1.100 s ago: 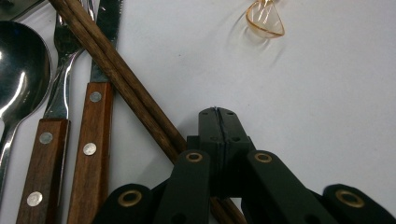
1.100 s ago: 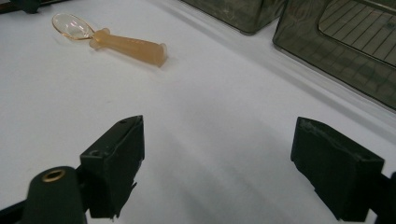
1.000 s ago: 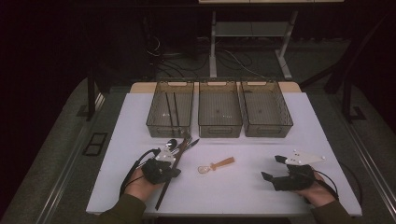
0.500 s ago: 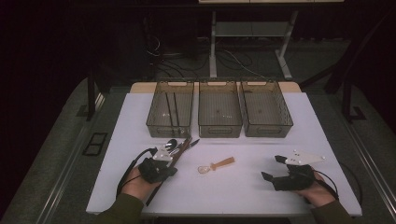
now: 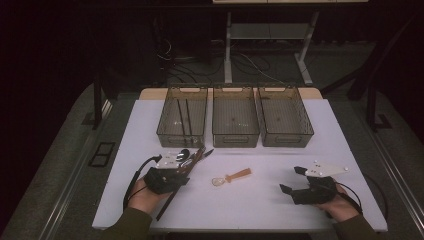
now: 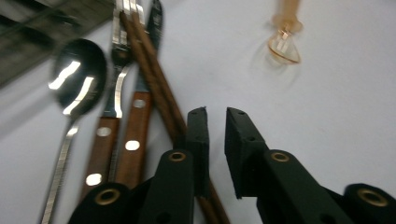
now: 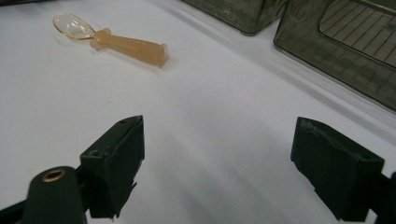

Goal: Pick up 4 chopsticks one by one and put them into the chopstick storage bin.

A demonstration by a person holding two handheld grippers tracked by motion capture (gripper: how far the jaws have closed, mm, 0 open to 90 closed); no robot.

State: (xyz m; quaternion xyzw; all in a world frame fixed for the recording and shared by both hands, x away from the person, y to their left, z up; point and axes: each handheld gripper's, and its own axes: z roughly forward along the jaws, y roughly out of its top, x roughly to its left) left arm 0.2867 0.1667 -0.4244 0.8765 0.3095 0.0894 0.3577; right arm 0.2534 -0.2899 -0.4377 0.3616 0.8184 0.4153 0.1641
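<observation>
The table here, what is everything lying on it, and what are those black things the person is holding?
Table: one, white, under everything.
Bins: three, dark see-through, side by side along the far edge.
Dark sticks: two, thin, inside the leftmost bin.
Metal spoon: one, silver, in the cutlery pile at front left.
Wooden-handled cutlery: two pieces, brown handles with rivets, beside the spoon.
Brown chopsticks: a pair, lying across that pile.
Small spoon: one, orange handle with clear bowl, alone mid-table.
Left gripper: black, jaws just been opening, narrow gap, nothing between them, beside the chopsticks.
Right gripper: black, jaws wide open over bare table.
</observation>
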